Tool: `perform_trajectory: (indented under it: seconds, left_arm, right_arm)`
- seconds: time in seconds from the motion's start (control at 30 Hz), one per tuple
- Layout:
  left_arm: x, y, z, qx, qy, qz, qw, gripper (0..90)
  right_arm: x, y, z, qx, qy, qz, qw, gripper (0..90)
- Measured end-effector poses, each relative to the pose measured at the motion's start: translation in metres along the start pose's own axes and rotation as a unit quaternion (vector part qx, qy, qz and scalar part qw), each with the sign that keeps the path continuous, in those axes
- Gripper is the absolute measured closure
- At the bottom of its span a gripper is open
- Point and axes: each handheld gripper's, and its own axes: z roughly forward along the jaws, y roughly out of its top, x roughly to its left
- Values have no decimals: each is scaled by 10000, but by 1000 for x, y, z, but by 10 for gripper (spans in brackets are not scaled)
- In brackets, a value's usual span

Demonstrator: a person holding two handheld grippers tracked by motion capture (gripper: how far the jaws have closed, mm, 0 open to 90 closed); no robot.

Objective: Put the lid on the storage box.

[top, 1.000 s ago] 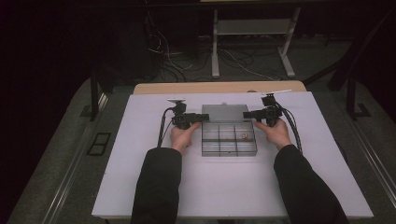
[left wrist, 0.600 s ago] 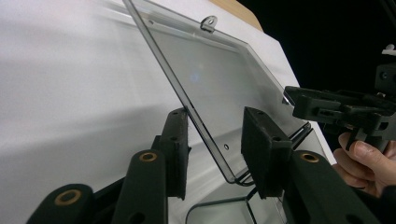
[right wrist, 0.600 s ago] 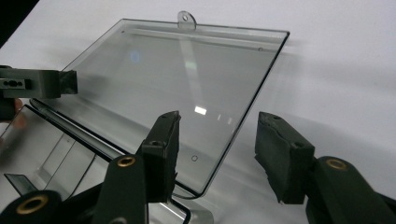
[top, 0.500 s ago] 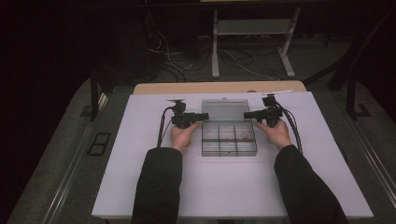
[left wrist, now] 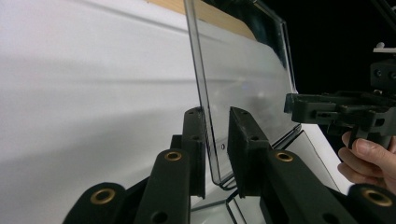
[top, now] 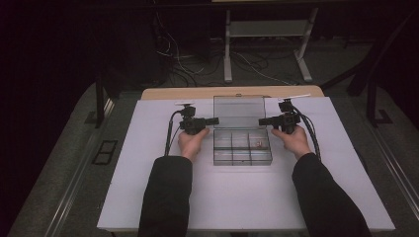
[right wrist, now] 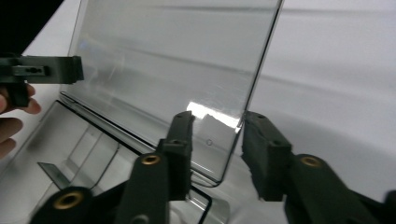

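The left gripper (left wrist: 215,140) has just been closing; its jaws straddle the left edge of the lid (left wrist: 243,79), the left pad against the plastic, a thin gap on the other side, so not yet clamped. The right gripper (right wrist: 217,149) has been closing too; its jaws straddle the lid's right edge (right wrist: 177,60) with clear gaps both sides, so they stand open around it.

The lid is clear, flat plastic with rounded corners, standing upright from the far side of the box (top: 242,148). Its long axis runs left to right across the table (top: 148,197), its free edge pointing up. The box is clear, split into small compartments; one at the right holds something small and reddish (top: 258,143), too small to tell. It lies mid-table, between the two hands, the left hand (top: 190,140) and the right hand (top: 296,140) just beside it.
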Motion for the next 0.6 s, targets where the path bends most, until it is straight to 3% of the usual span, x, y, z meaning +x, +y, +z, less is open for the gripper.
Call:
perform_trajectory:
  seconds: [0.47,0.6]
  left_arm:
    - [-4,1,-5,-50,-22,299,9995,803]
    - [-3,1,-5,-44,-57,388,9992,798]
  right_arm:
    - [-4,-3,-6,-261,191,-25,9995,766]
    - [-5,-4,-8,-286,191,-150,9993,773]
